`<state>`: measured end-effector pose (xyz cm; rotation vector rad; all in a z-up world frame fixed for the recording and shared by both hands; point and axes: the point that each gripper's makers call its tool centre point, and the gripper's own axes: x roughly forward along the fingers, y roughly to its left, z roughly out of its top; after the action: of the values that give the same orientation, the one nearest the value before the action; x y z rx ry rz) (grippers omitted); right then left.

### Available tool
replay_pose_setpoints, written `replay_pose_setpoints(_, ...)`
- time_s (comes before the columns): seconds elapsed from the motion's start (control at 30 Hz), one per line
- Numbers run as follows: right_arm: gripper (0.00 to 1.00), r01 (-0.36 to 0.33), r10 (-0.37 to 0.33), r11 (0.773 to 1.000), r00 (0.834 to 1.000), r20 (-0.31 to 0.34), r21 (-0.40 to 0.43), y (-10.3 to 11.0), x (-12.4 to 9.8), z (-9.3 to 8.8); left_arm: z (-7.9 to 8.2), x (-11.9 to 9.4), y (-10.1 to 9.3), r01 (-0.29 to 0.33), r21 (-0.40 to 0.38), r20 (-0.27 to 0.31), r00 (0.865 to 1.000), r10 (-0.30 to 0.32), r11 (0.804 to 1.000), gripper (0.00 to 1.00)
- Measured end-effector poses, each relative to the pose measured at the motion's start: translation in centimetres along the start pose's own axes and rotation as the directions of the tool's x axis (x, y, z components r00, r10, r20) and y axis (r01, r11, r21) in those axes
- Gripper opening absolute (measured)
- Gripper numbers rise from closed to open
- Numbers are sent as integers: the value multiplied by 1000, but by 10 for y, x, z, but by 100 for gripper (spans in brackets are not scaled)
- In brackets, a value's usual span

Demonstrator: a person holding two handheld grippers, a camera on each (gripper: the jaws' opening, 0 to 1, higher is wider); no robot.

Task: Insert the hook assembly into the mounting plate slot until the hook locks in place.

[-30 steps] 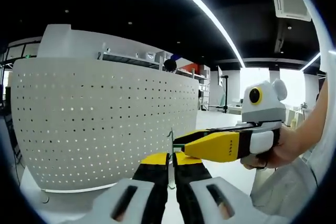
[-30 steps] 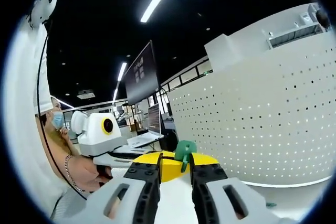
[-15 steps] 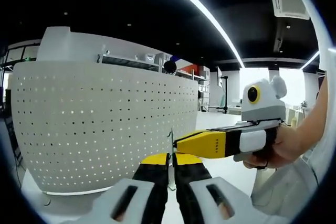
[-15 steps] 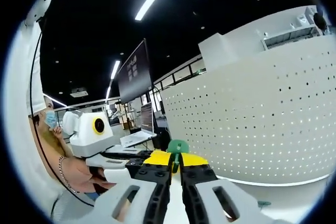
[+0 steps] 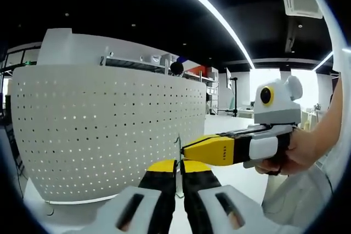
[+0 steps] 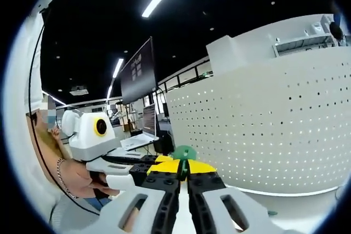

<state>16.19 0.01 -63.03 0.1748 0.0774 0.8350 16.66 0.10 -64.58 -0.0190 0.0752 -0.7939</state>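
Observation:
In the left gripper view, my left gripper (image 5: 179, 164) is shut on a thin metal mounting plate (image 5: 178, 145) that stands edge-on between its yellow tips. My right gripper (image 5: 189, 150) comes in from the right, held by a hand (image 5: 299, 154), with its yellow tips meeting the plate's edge. In the right gripper view, my right gripper (image 6: 184, 167) is shut on a green hook assembly (image 6: 184, 152) that pokes up above its tips. The left gripper (image 6: 163, 159) reaches in from the left, tip to tip with it. Whether the hook sits in the slot is hidden.
A large curved white perforated panel (image 5: 109, 130) stands close behind the grippers; it also shows on the right in the right gripper view (image 6: 263, 130). A dark monitor (image 6: 137, 72) hangs behind. A person's hand (image 6: 82, 176) and arm are at the left.
The right gripper's jaws, apart a second ago with the green hook between them, have closed on it. The right gripper shifted slightly against the plate; the left gripper stayed still.

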Motion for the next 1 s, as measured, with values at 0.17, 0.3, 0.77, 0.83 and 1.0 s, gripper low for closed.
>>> replay_pose_setpoints(0.17, 0, 4, -4, 1000, 1000, -12, 6, 0, 1, 0, -1, 0, 1, -1, -7, 0, 1000, 1, 1000, 3)
replay_pose_setpoints(0.3, 0, 6, -5, 1000, 1000, -18, 28, -1, 0, 0, -1, 0, 0, 3, -8, 1, 1000, -3, 1000, 3)
replay_pose_setpoints(0.77, 0, 1, -1, 999, 1000, -20, 40, -2, 0, 0, -8, 0, 0, 25, -22, -32, 999, -26, 999, 24)
replay_pose_setpoints(0.83, 0, 4, -3, 999, 1000, -16, 45, -2, -1, 1, -11, 1, -2, 34, -19, -43, 998, -34, 999, 31)
replay_pose_setpoints(1.0, 0, 1, 0, 998, 1000, -14, 56, -2, -2, 1, -21, 2, -4, 36, -37, -81, 996, -39, 999, 51)
